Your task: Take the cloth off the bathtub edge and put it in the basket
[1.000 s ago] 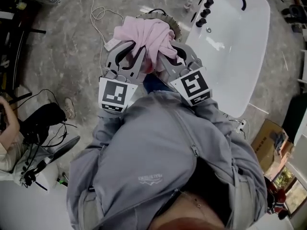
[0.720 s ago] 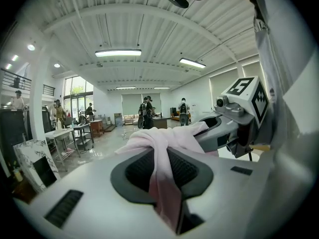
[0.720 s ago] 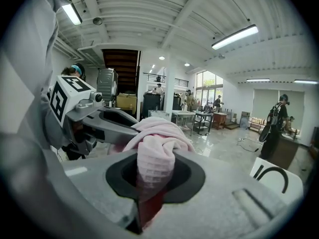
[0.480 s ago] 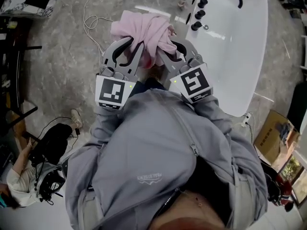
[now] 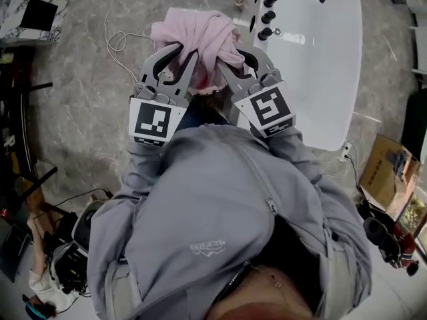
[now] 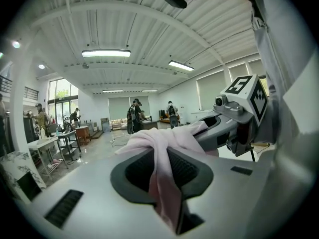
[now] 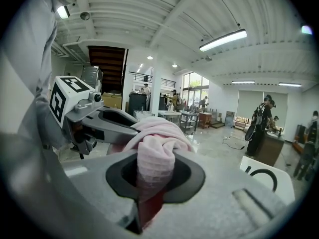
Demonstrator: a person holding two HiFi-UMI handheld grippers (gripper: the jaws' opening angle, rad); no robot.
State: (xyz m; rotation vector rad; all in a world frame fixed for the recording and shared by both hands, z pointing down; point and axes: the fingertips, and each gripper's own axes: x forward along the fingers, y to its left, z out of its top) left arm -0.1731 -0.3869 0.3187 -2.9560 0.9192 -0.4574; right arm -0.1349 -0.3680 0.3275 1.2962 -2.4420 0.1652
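Both the left gripper (image 5: 189,64) and right gripper (image 5: 229,65) are clamped on the bunched pink cloth (image 5: 200,42), upper centre of the head view.

A white cord (image 5: 115,44) loops on the grey stone floor (image 5: 73,112), a cardboard box (image 5: 387,169) sits well apart from it, and in the distance people (image 6: 133,116) stand under long ceiling lights (image 6: 105,53).

1. cloth (image 5: 200,39): pink, soft, matt. A waffle weave shows in the right gripper view.
2. left gripper (image 5: 177,57), right gripper (image 5: 241,60): matt grey plastic, faintly grainy. pads (image 6: 185,169): black, ribbed.
3. tub (image 5: 327,72), upper right of head view: glossy white, smooth, with bright highlights.
4. taps (image 5: 268,1): black, dull sheen.
5. floor (image 5: 80,105): grey, mottled stone look, slight gloss.
6. jacket (image 5: 213,199): grey matt fabric.
7. box (image 5: 390,172), right edge: brown cardboard.
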